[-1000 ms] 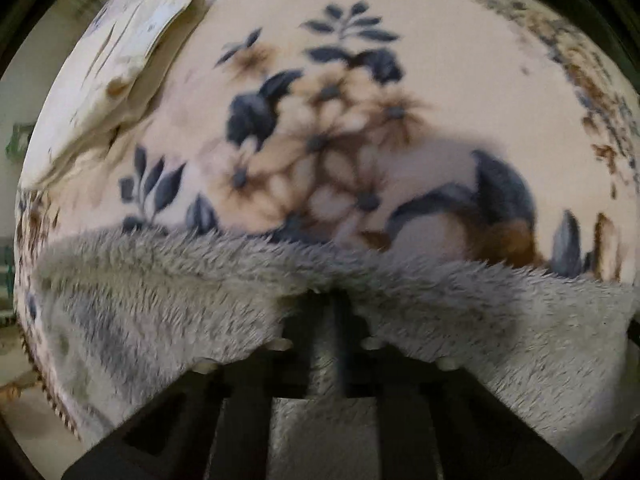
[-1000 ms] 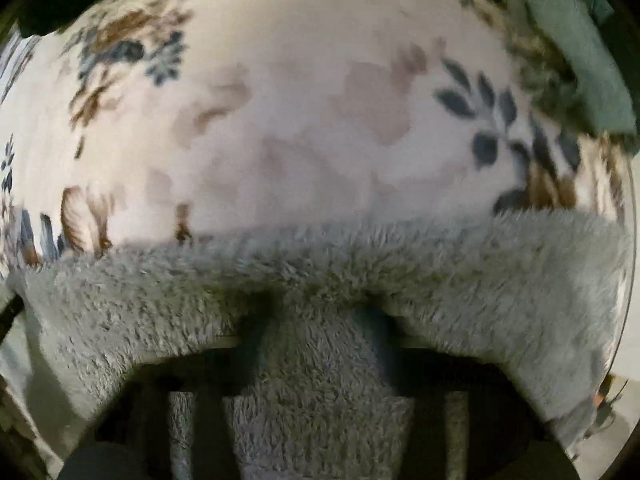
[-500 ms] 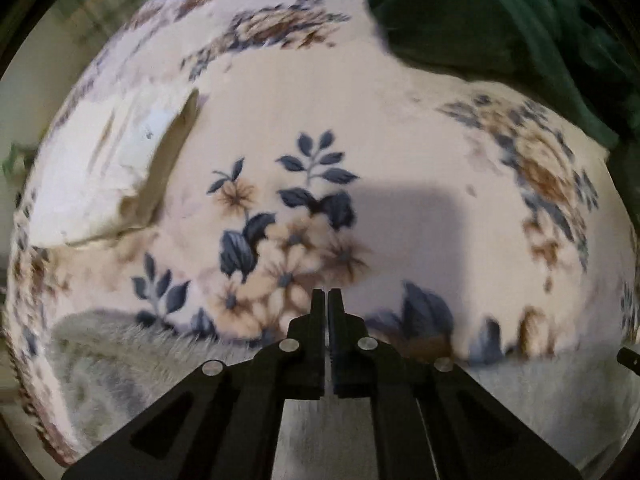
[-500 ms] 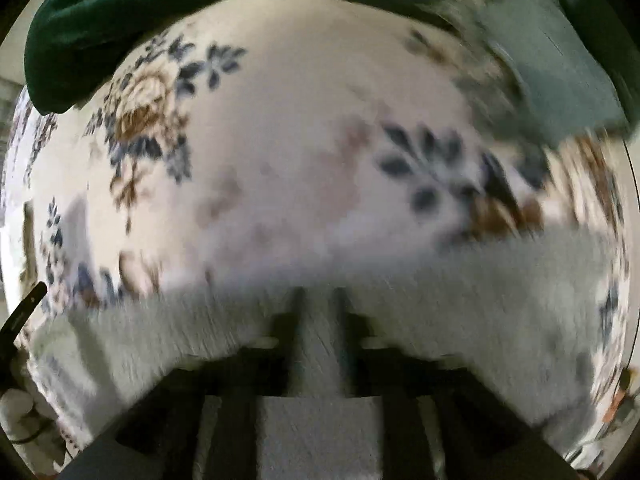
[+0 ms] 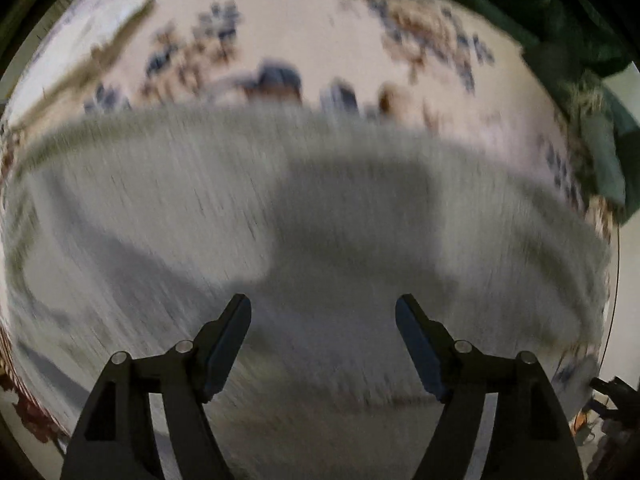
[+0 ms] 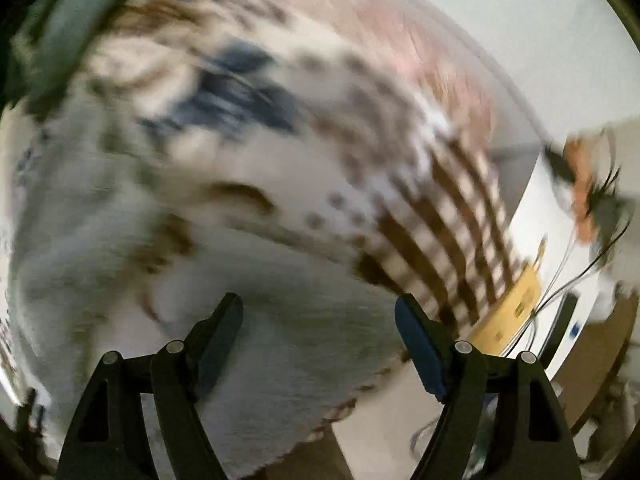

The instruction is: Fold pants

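Note:
The grey fuzzy pants (image 5: 320, 208) lie spread flat on a cream bedspread with blue and brown flowers (image 5: 320, 40). My left gripper (image 5: 323, 308) hangs straight above the pants with its jaws opening wide and nothing between them. In the right wrist view the picture is smeared by motion. My right gripper (image 6: 318, 306) is over the pants' grey edge (image 6: 280, 344) near the side of the bed, its jaws opening, with no cloth pinched between them.
A dark green blanket (image 5: 552, 20) is bunched at the top right of the bed. Past the bed's patterned edge (image 6: 432, 240) stand a white appliance (image 6: 552, 240) with cables, a yellow label (image 6: 516, 308) and a bare floor (image 6: 376, 408).
Both grippers were shut on the fuzzy pants and have let go and spread their jaws. The left pulled back over the pants; the right swung and rolled toward the bed's edge.

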Demonstrator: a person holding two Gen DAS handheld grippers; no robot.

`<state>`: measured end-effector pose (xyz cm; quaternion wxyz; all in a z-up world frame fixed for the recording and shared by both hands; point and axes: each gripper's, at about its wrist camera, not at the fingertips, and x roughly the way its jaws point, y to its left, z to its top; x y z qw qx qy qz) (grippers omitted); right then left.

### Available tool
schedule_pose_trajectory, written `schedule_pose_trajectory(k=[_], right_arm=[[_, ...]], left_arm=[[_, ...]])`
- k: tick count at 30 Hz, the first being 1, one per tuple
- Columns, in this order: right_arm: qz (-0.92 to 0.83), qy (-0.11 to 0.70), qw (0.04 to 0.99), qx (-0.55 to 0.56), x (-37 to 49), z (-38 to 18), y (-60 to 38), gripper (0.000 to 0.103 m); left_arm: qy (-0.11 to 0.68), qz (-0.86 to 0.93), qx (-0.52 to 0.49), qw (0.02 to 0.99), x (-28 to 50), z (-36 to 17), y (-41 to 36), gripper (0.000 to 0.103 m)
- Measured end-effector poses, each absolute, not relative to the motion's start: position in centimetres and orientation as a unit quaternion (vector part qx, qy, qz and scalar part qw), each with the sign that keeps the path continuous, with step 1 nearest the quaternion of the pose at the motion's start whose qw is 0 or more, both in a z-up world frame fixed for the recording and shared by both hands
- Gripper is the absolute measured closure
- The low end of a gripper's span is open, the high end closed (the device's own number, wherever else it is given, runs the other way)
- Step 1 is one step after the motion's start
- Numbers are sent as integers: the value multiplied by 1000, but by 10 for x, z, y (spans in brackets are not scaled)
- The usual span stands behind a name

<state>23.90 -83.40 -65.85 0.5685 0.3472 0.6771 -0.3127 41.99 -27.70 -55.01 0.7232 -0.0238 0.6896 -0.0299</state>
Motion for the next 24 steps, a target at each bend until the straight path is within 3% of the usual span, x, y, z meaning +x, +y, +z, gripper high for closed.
schedule_pose_trajectory(k=[1, 3, 8, 10, 11, 12, 16, 20, 24], right_arm=[[-300, 674, 563, 372, 231, -668, -837, 29], [-277, 670, 568, 389, 224, -677, -831, 87], [-323, 625, 616, 355, 212, -635, -833, 87], [-306, 628, 601, 388, 211, -643, -840, 73], [-303, 636, 587, 399, 211, -651, -843, 54], [-307, 632, 584, 407, 213, -654, -844, 44], [-321, 568, 583, 484, 174, -641, -853, 42], [-339, 501, 533, 592, 129, -663, -847, 42], [-313, 355, 554, 685, 95, -658, -838, 43]], left_arm=[[696, -31, -21, 717, 415, -555, -281, 30], [696, -35, -6, 717, 403, -558, -291, 30], [690, -59, 24, 721, 387, -555, -315, 30], [691, -65, 28, 719, 382, -555, -321, 30], [692, -68, 28, 718, 381, -556, -324, 30], [693, -71, 27, 717, 381, -556, -326, 30], [693, -77, 20, 716, 376, -553, -332, 30], [694, -79, 16, 716, 379, -554, -336, 30], [699, -81, 7, 711, 376, -553, -333, 30]])
